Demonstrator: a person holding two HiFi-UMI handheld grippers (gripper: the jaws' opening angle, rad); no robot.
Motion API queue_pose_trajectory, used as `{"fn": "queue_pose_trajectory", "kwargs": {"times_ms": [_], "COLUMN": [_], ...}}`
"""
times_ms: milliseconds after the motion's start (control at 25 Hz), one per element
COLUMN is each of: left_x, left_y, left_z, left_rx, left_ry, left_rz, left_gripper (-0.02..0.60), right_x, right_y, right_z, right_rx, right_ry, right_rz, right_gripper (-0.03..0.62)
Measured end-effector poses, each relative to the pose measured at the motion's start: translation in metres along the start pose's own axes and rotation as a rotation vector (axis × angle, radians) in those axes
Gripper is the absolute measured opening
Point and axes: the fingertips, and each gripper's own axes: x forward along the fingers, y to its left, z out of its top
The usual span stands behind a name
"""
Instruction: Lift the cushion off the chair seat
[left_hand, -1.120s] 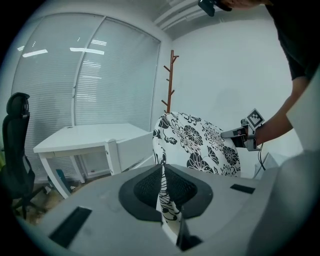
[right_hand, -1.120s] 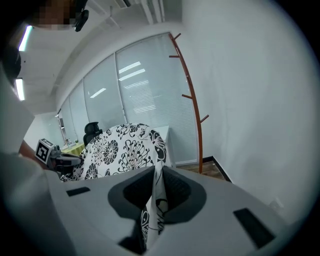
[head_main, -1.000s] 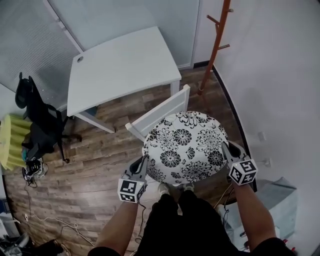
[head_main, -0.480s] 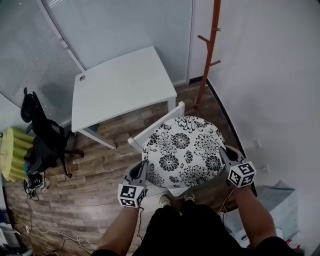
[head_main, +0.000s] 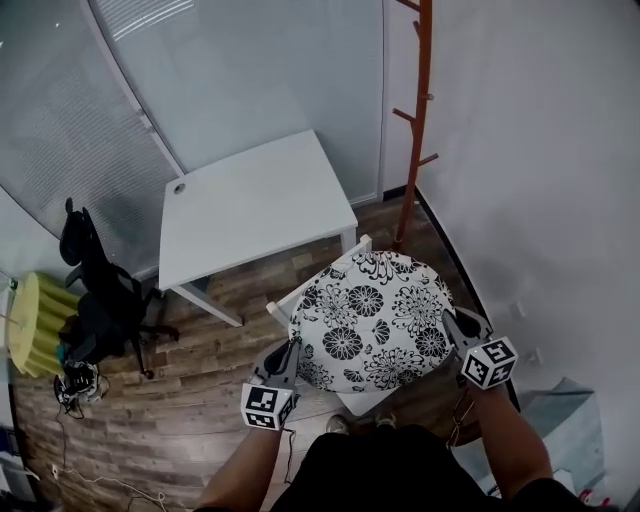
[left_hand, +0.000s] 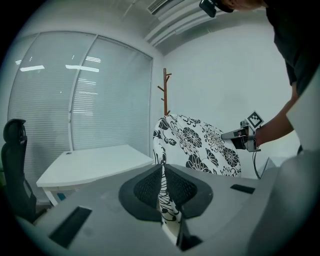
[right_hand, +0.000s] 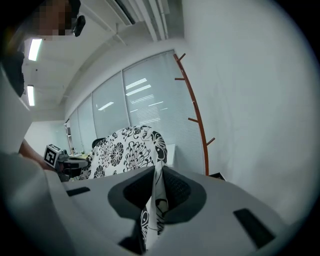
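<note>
A round white cushion (head_main: 372, 319) with black flowers hangs in the air between my two grippers, well above the white chair (head_main: 330, 272). My left gripper (head_main: 291, 350) is shut on its near-left edge, and the fabric is pinched between the black pads in the left gripper view (left_hand: 162, 186). At the near-right edge my right gripper (head_main: 452, 320) is shut on the cushion (right_hand: 131, 149), with cloth squeezed between its pads. Each gripper view shows the other gripper across the cushion. The chair seat is mostly hidden under the cushion.
A white desk (head_main: 250, 208) stands behind the chair, near the frosted glass wall. An orange-brown coat stand (head_main: 414, 120) rises at the back right by the white wall. A black office chair (head_main: 98, 299) and a yellow object (head_main: 30, 325) are at the far left.
Both grippers have raised the cushion higher. The desk, chair and floor have dropped lower in the gripper views, and the cushion sits further from the chair in the head view.
</note>
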Motion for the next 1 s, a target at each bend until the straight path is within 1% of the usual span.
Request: {"fn": "queue_pose_trajectory", "kwargs": {"times_ms": [80, 160, 280, 360, 480, 640, 760, 1000], "left_x": [-0.003, -0.002, -0.011, -0.02, -0.028, -0.034, -0.034, -0.027], "left_y": [0.003, 0.004, 0.001, -0.002, -0.005, -0.007, -0.004, -0.002], "left_z": [0.007, 0.006, 0.012, 0.021, 0.033, 0.035, 0.037, 0.035], "left_rx": [0.015, 0.03, 0.061, 0.08, 0.083, 0.096, 0.1, 0.115], "left_ry": [-0.014, -0.03, -0.068, -0.096, -0.125, -0.139, -0.146, -0.161], "left_rz": [0.009, 0.02, 0.028, 0.031, 0.041, 0.058, 0.07, 0.085], "left_gripper": [0.015, 0.014, 0.015, 0.015, 0.015, 0.015, 0.015, 0.015], "right_x": [0.0, 0.003, -0.001, -0.006, -0.012, -0.017, -0.018, -0.014], "right_y": [0.001, -0.001, 0.004, 0.009, 0.013, 0.018, 0.019, 0.014], "right_z": [0.005, 0.003, 0.006, 0.013, 0.026, 0.03, 0.032, 0.02], "right_rx": [0.0, -0.007, -0.018, -0.019, -0.022, -0.024, -0.027, -0.026], "right_ry": [-0.015, -0.034, -0.068, -0.094, -0.125, -0.139, -0.153, -0.173], "right_rz": [0.008, 0.025, 0.051, 0.063, 0.084, 0.123, 0.135, 0.159], "right_gripper": [0.044, 0.046, 0.046, 0.046, 0.046, 0.046, 0.046, 0.046]}}
